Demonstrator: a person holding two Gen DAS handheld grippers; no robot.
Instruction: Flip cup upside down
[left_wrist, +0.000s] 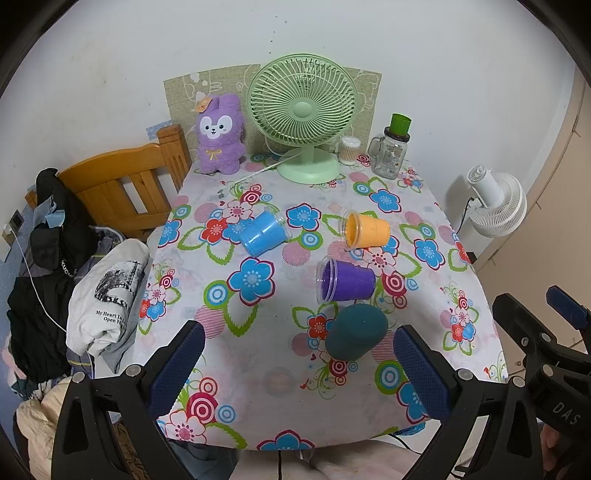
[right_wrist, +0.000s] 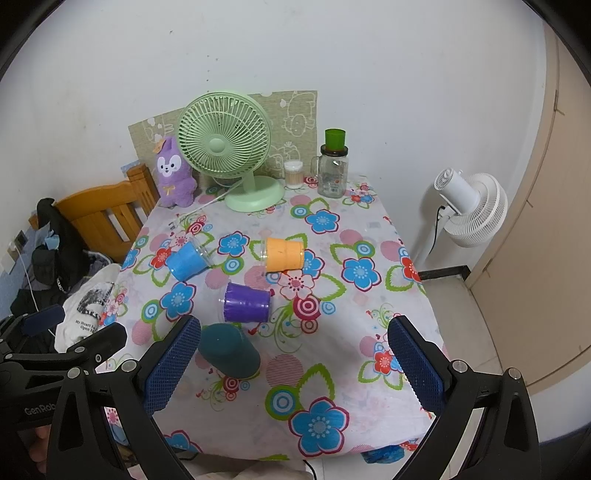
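Teal cup (left_wrist: 355, 332) upside down, purple cup (left_wrist: 345, 278) sideways; left gripper (left_wrist: 301, 363), right gripper (right_wrist: 295, 363) released, empty.

Four cups are on the counter (left_wrist: 461, 280): a blue cup (left_wrist: 265, 233), an orange cup (left_wrist: 365, 229) and a purple cup (left_wrist: 347, 279) lying on their sides, and a dark teal cup (left_wrist: 355, 331) standing mouth down. There are two fans, a green fan (left_wrist: 302, 110) and a white fan (left_wrist: 496, 201). One purple plush rabbit (left_wrist: 220, 134), one glass jar (left_wrist: 390, 155) and one cotton swab box (left_wrist: 349, 149) complete the count.
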